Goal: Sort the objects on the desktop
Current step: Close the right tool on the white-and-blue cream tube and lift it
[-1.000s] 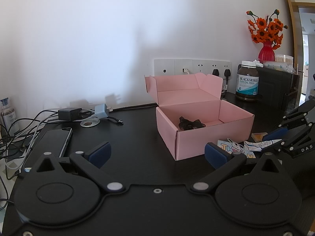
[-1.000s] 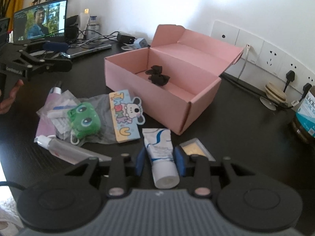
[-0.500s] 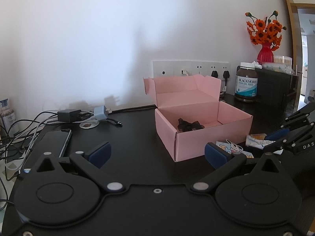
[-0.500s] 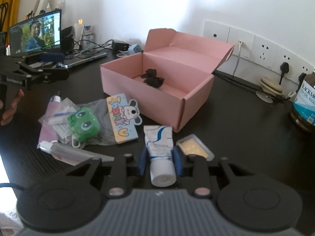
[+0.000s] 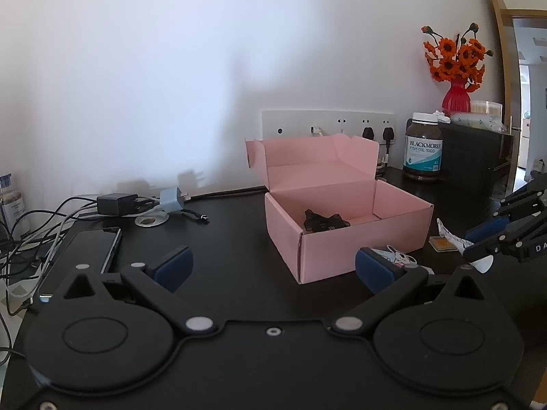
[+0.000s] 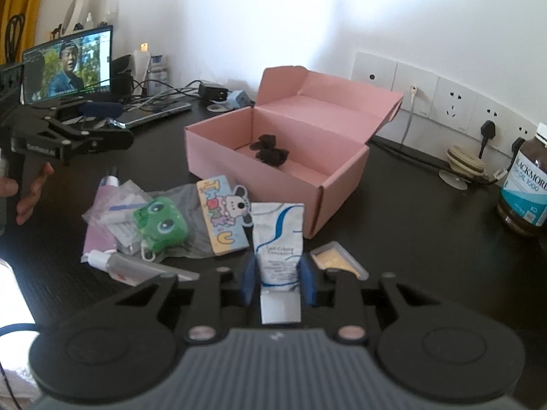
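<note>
An open pink box stands mid-desk with a black item inside it. My right gripper is shut on a white cream tube, near its cap end, just in front of the box. Left of the tube lie a cartoon dog card, a green frog pouch and a clear bag of small items; a small gold case lies to its right. My left gripper stands wide open and empty, short of the pink box. It also shows as the left gripper at the far left.
A fish oil bottle and a red vase of orange flowers stand at the back right. A phone, chargers and tangled cables fill the left. A lit laptop sits far left; a hand holds the left gripper.
The right gripper's jaws have closed in on the cream tube, and the tube has tipped up off the desk. The left gripper has stayed put.
</note>
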Demonstrator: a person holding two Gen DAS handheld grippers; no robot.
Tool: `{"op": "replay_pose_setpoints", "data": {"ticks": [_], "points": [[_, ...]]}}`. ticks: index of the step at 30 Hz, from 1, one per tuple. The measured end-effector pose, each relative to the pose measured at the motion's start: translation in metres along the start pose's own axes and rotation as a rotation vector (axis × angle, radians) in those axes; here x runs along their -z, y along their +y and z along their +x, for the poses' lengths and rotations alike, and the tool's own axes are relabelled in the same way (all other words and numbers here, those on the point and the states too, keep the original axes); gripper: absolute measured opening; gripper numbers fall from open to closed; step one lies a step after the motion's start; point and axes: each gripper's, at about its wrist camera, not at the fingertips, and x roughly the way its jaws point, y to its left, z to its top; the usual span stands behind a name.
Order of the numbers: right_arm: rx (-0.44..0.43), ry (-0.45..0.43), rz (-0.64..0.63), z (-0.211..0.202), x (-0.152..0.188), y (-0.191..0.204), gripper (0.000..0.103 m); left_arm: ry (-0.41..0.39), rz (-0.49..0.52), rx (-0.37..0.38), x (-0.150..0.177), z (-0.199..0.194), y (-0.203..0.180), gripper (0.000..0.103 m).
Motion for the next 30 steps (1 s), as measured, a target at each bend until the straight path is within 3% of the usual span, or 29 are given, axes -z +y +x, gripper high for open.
{"op": "replay_pose_setpoints", "data": {"ticks": [4, 5, 7, 15, 21, 30], "points": [[0.005, -0.007, 0.0, -0.004, -0.002, 0.001, 0.024, -0.01, 0.009, 0.007, 0.0, -0.001, -0.002, 0.103], [0.007, -0.01, -0.001, -0.005, -0.002, 0.001, 0.017, -0.015, 0.009, 0.011, 0.0, -0.002, -0.002, 0.103], [0.007, -0.016, 0.001, -0.008, -0.004, 0.001, 0.012, -0.023, 0.008, 0.022, 0.0, -0.004, -0.002, 0.103], [0.008, 0.01, 0.0, -0.005, -0.006, 0.001, 0.012, -0.026, 0.004, 0.031, 0.0, -0.005, -0.001, 0.103], [-0.041, 0.039, -0.035, -0.012, -0.001, 0.005, 0.02, -0.019, -0.005, 0.038, 0.0, -0.003, 0.001, 0.103], [-0.007, 0.042, -0.045, -0.012, 0.001, -0.001, 0.028, -0.012, -0.003, 0.035, 0.0, -0.002, 0.0, 0.103]]}}
